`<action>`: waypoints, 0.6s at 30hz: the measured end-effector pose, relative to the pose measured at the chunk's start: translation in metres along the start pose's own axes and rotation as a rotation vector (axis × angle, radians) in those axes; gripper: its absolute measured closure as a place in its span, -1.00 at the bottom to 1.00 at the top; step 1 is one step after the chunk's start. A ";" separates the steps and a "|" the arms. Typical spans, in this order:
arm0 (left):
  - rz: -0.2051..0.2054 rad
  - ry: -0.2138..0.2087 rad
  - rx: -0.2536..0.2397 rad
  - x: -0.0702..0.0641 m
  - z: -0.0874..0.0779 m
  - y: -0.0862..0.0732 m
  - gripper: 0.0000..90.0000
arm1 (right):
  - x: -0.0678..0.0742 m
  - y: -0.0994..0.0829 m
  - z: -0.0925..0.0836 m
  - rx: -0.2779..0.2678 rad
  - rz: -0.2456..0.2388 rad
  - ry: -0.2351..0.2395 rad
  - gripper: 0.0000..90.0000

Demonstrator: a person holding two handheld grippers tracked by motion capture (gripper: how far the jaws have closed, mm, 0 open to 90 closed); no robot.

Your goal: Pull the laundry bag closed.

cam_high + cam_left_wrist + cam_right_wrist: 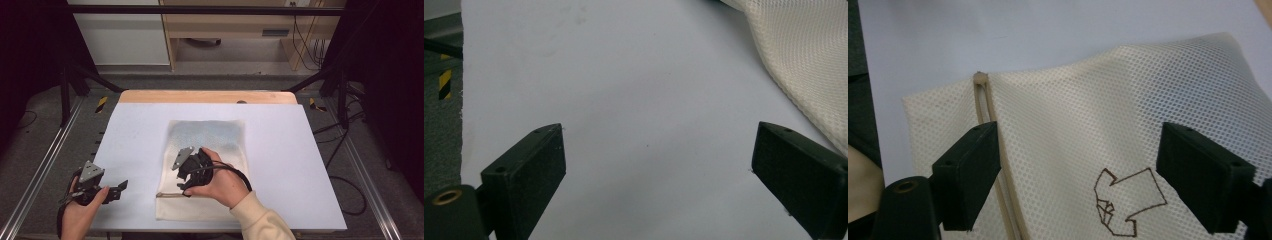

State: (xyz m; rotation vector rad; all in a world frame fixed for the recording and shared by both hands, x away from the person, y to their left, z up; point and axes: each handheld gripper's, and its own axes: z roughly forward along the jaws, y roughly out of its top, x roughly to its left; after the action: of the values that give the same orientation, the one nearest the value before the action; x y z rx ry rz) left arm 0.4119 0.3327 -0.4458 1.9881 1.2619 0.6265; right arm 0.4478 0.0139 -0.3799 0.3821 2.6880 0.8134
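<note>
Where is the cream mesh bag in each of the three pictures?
High view: the mesh bag lies mid-table, under the right gripper.
Left gripper view: its edge shows at the top right corner.
Right gripper view: it spreads across the middle and bottom, with open jaws over it.
Shared landmark: the pale table.

Each hand carries a black gripper: the left gripper (pixel 119 188) and the right gripper (pixel 183 176) both bear a grey three-cornered plate dotted with small holes. Their jaws are blocky black pads with screw holes, a brass-ringed hole beside each left-hand one. A black cable loops over the right hand (pixel 218 181), above a cream sleeve (pixel 260 220).
</note>
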 end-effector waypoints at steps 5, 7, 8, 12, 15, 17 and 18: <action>-0.034 0.036 -0.016 0.003 -0.002 -0.003 -0.83 | 0.003 0.006 0.015 0.070 -0.042 0.026 -0.45; -0.035 0.044 -0.033 0.002 -0.004 -0.003 -0.83 | 0.004 0.006 0.017 0.074 -0.045 0.031 -0.44; -0.030 0.049 -0.032 0.000 -0.004 -0.003 -0.83 | 0.007 0.007 0.021 0.092 -0.059 0.038 -0.40; -0.052 0.049 -0.022 -0.002 0.001 -0.004 -0.82 | 0.006 0.016 0.029 0.113 -0.063 0.073 -0.37; -0.062 0.053 -0.023 -0.002 0.002 -0.002 -0.81 | 0.006 0.020 0.033 0.115 -0.068 0.067 -0.37; -0.054 0.054 -0.049 -0.001 0.001 0.003 -0.80 | 0.008 0.023 0.038 0.100 -0.065 0.070 -0.33; -0.043 0.048 -0.052 -0.002 0.000 0.003 -0.80 | 0.009 0.023 0.039 0.095 -0.063 0.065 -0.32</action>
State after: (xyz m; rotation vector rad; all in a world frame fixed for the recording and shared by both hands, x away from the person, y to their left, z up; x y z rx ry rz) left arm 0.4133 0.3302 -0.4436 1.9092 1.3008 0.6824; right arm 0.4574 0.0539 -0.3995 0.2966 2.7908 0.6935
